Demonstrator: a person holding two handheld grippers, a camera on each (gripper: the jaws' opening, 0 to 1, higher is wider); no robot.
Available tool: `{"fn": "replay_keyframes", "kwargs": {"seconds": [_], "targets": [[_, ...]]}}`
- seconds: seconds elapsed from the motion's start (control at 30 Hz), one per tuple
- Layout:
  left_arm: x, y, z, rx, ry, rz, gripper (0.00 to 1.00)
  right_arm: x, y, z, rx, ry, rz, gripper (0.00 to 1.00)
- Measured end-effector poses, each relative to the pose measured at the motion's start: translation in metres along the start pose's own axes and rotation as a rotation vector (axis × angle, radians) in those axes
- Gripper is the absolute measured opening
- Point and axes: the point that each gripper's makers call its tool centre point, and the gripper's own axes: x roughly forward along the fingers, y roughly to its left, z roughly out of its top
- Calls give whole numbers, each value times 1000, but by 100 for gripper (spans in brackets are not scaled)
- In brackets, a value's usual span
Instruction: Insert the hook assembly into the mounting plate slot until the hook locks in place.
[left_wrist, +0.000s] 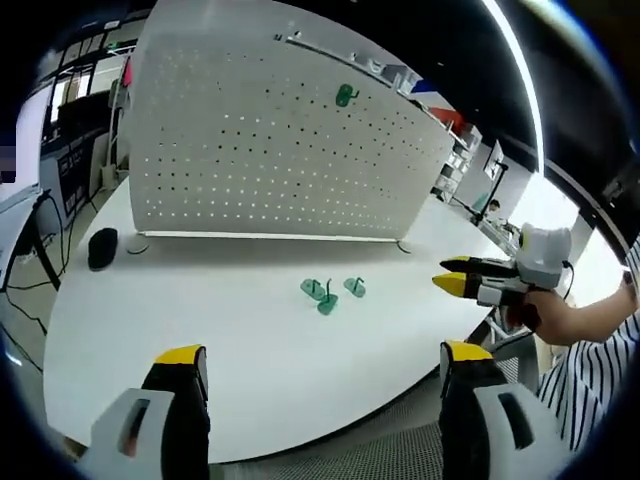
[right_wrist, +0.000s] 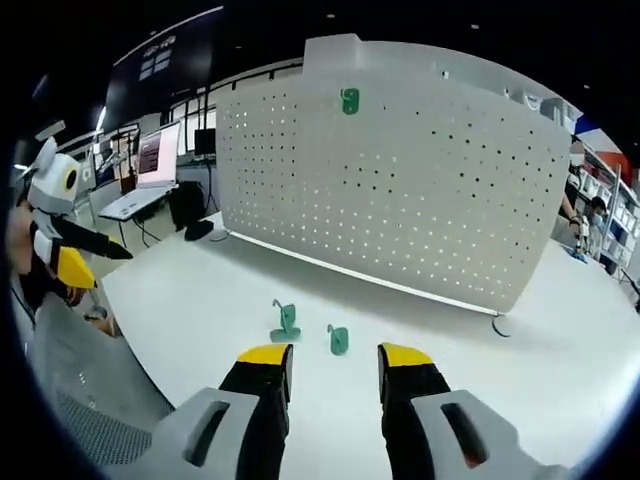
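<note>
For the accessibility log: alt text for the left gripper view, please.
Three green hooks lie loose on a white table before an upright pegboard carrying one more hook. The left tool is open and empty; the right tool enters from the right.

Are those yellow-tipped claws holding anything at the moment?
Nothing. The left gripper and the right gripper are both open with empty jaws, while the green hooks lie loose on the white table and one hangs on the pegboard.

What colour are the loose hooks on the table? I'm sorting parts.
Green hooks, clearest in the left gripper view.
</note>
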Motion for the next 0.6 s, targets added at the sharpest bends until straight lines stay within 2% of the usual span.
{"fn": "replay_keyframes", "kwargs": {"seconds": [0.13,0.33,0.6], "targets": [[1,-1,-5,1,15,-6,98,-2,-1,-16,44,47,0,31],[4,0,-17,-7,45,-14,98,-4,6,-25,55,71,12,31],[3,11,-21,-8,72,6,97,1,4,-33,81,105,21,31]]}}
